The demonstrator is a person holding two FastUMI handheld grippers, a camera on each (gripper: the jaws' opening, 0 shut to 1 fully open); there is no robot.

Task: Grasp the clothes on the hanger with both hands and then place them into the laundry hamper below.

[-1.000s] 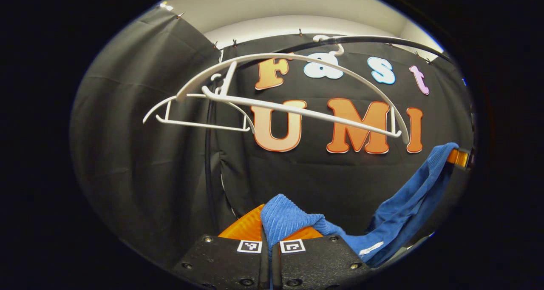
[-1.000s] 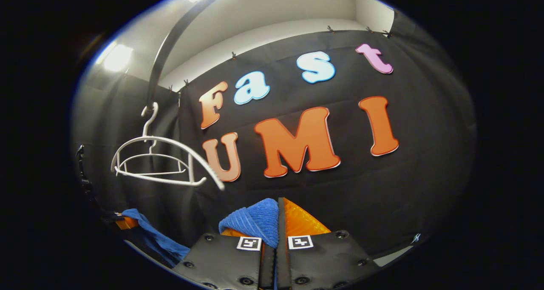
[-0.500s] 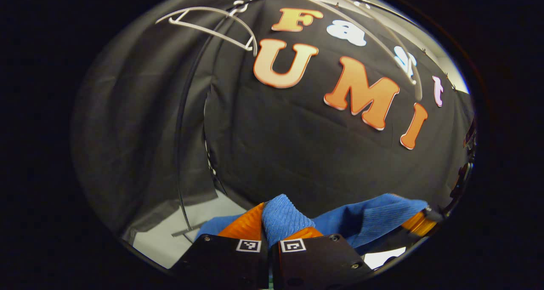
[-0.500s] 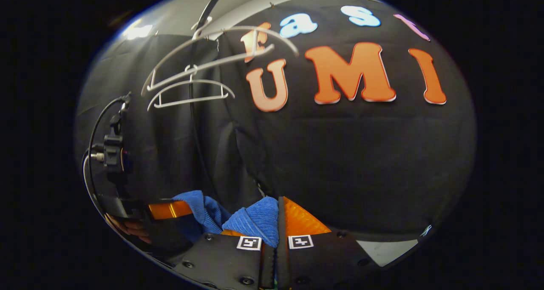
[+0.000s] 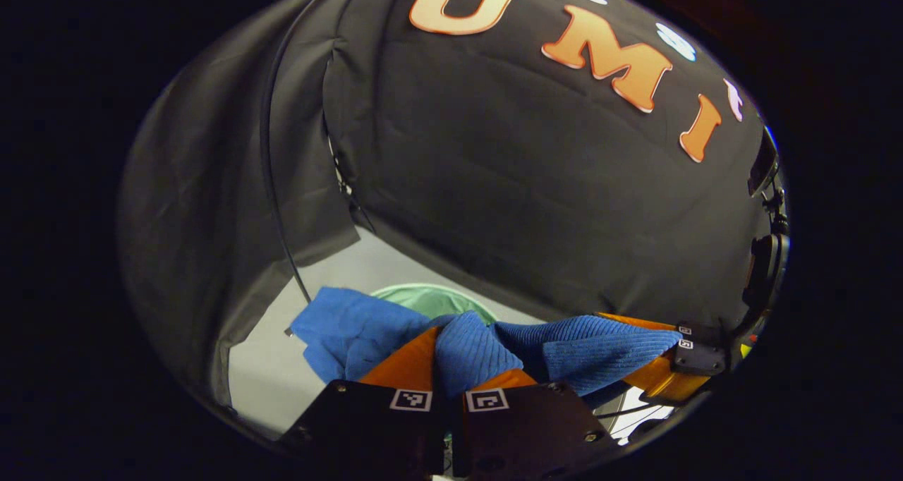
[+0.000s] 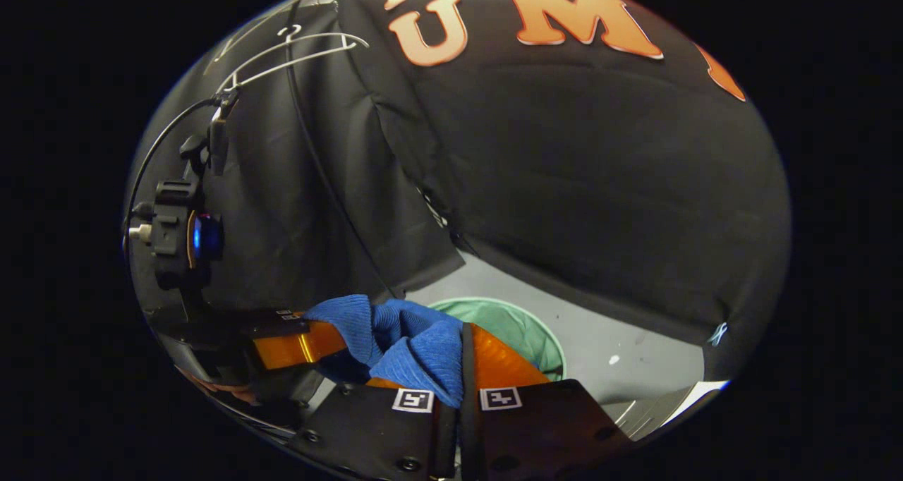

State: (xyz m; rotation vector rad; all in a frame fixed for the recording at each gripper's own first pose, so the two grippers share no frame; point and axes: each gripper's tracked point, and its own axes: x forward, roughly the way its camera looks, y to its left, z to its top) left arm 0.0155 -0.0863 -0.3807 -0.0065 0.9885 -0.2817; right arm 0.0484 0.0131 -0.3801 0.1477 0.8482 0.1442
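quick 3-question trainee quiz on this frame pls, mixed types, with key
1. True or false: the blue garment hangs on the white hanger.
2. The left gripper is: A) open B) shut on the garment C) holding the hanger.
3. Fill in: below the garment, on the floor, sits the green ____.

Key: 1 false, it is stretched between the two grippers and the hanger is bare; 2 B, as is the right gripper; 3 hamper.

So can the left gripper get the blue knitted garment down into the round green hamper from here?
Probably yes: the left gripper grips the blue knitted garment, the round green hamper sits open below, nothing between.
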